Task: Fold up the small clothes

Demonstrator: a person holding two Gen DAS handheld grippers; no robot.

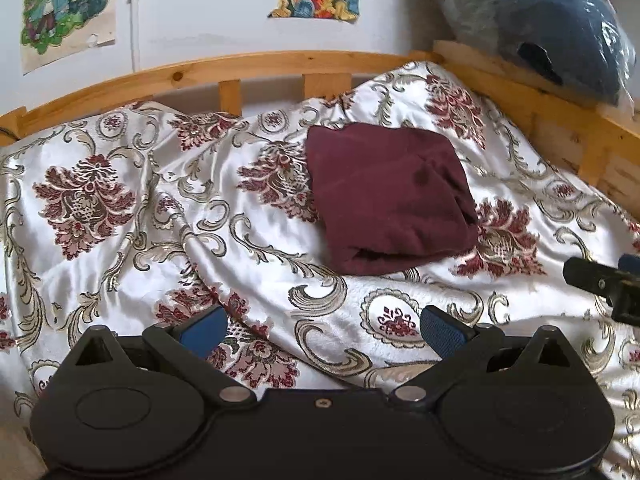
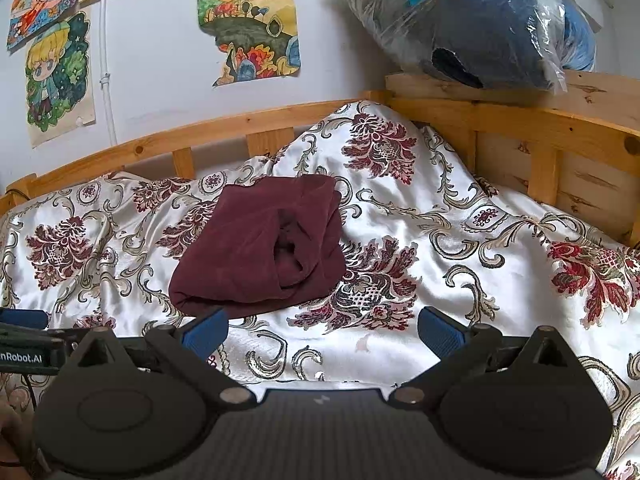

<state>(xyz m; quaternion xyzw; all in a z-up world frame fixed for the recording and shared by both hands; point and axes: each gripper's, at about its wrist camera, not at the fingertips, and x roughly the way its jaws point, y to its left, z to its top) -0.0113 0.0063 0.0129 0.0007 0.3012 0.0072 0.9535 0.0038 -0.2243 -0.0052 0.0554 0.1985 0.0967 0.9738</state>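
Note:
A dark maroon garment (image 1: 390,196) lies folded into a rough square on the floral bedspread (image 1: 120,216). It also shows in the right wrist view (image 2: 260,248), with a folded edge toward me. My left gripper (image 1: 323,330) is open and empty, held short of the garment's near edge and a little to its left. My right gripper (image 2: 323,330) is open and empty, just short of the garment's near right corner. The right gripper's tip shows at the right edge of the left wrist view (image 1: 604,280).
A wooden bed rail (image 1: 256,68) runs along the back and right side (image 2: 560,140). A plastic-wrapped bundle of dark and blue fabric (image 2: 480,20) sits on the right rail. Drawings (image 2: 248,20) hang on the white wall behind.

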